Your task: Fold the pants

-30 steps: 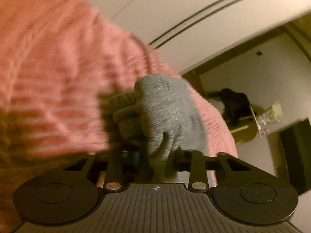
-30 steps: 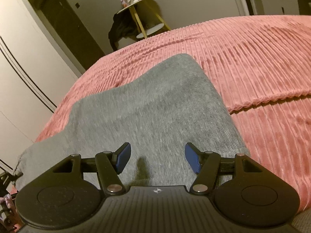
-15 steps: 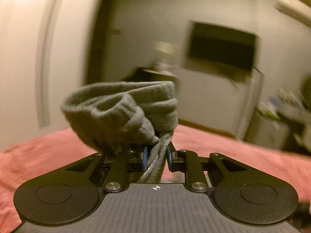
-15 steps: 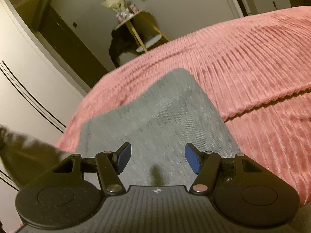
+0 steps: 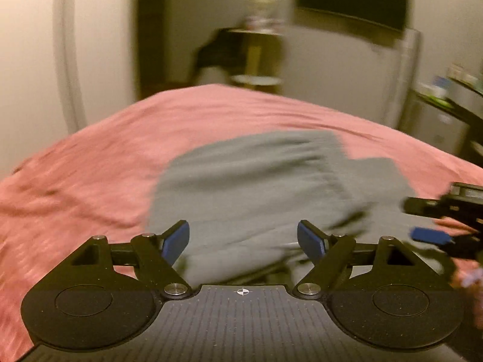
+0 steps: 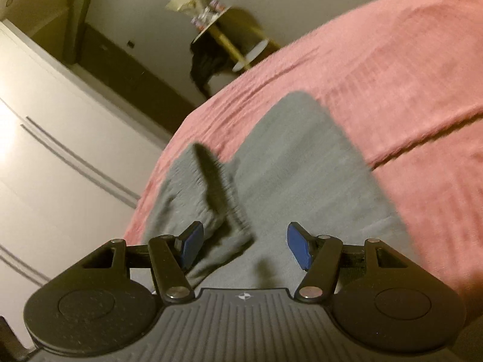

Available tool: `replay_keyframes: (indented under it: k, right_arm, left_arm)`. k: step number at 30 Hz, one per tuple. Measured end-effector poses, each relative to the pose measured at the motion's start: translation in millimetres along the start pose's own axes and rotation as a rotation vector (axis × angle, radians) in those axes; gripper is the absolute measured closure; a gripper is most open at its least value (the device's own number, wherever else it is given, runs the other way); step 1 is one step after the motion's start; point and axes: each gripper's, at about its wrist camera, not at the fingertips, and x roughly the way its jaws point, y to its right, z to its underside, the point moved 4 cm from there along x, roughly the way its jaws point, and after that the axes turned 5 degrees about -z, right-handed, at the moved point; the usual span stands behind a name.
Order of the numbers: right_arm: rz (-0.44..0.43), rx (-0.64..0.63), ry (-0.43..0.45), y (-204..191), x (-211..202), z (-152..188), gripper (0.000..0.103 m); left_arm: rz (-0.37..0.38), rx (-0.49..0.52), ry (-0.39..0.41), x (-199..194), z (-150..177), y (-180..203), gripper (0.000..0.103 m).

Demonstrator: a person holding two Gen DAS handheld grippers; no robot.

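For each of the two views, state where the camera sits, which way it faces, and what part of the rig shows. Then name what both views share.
Left wrist: sits on the left tool, faces along the bed toward the far wall; the right tool shows at the edge.
Right wrist: sits on the right tool, tilted, faces over the pants.
Shared: gray pants, pink blanket, side table.

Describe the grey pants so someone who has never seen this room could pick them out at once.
Start from the bed, covered by a ribbed pink bedspread that fills most of both views. On it lie the grey pants, a knit bundle with one part folded over the rest, right ahead of both open tools. They are the only grey thing on the pink cover; the dark garment hangs off the bed beside a small round table.
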Motion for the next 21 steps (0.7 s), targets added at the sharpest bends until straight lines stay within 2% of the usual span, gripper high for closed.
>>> replay_keyframes:
  k: [3,6,14,15,16,18,20,21]
  right_arm:
    - [-0.018,0.053,-0.053,-1,20,-2,0.032]
    - [-0.021,0.107,-0.076,2,39,-5,0.026]
    - [-0.071,0.238,-0.115,5,86,-6,0.024]
    - [-0.076,0.246,-0.112,5,88,-6,0.030]
    - [-0.080,0.244,-0.111,4,90,-6,0.041]
    - [-0.077,0.207,-0.110,2,90,-4,0.047]
    - [-0.084,0.184,-0.104,-2,90,-4,0.047]
    - [-0.090,0.200,-0.107,-1,90,-4,0.044]
  left_arm:
    - [-0.010,-0.082,-0.076,8,6,-14,0.019]
    - [0.037,-0.125,-0.131,8,14,-22,0.019]
    - [0.108,-0.078,-0.136,7,25,-15,0.019]
    - [0.119,-0.079,-0.130,4,26,-15,0.019]
    - [0.126,-0.078,-0.129,4,24,-14,0.019]
    - [0.136,-0.072,-0.145,6,26,-11,0.019]
    - [0.161,-0.072,-0.153,5,26,-9,0.019]
    - [0.176,-0.072,-0.152,4,27,-7,0.018]
